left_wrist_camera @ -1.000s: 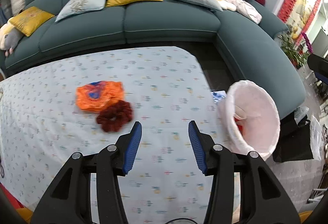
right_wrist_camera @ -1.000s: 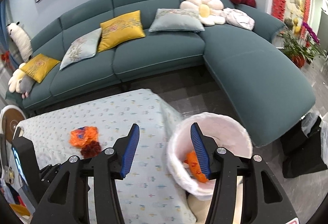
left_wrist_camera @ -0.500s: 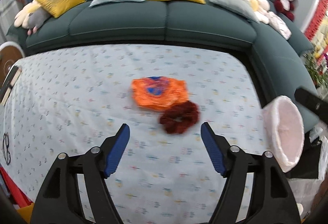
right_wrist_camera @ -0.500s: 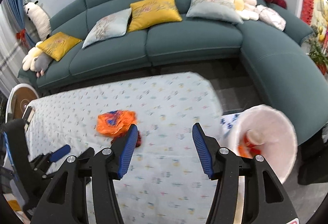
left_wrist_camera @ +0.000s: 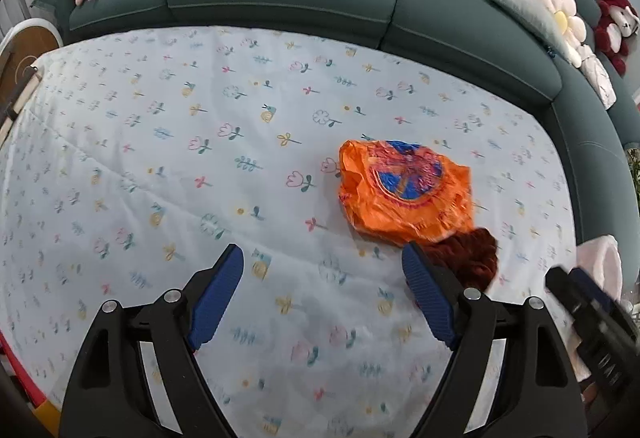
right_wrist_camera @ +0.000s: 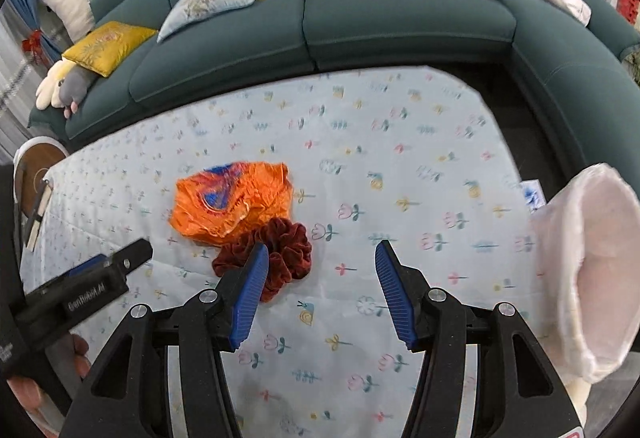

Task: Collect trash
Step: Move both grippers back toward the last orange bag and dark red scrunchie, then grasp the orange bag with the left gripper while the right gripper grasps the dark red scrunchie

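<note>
My left hand-held gripper [left_wrist_camera: 322, 294] spread wide, empty; right hand-held gripper [right_wrist_camera: 318, 288] likewise. Crinkled glossy orange wrapper [left_wrist_camera: 404, 189] flat on floral-cloth bench [left_wrist_camera: 180, 157], touching ruffled dark-red velvet scrunchie [right_wrist_camera: 276, 258]. White-lined bin [right_wrist_camera: 592, 270] at bench's right edge; contents hidden.

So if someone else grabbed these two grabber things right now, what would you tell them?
Left gripper: open, empty, hovering over the tablecloth just left of the trash.
Right gripper: open, empty, beside the dark red scrunchie.
Orange wrapper lies on the cloth with the scrunchie touching its near edge.
White-lined bin sits off the table's right end; what is in it cannot be seen now.
Done: nothing held yet.
Left: pick up the wrapper and the scrunchie and drop each in the bin.
</note>
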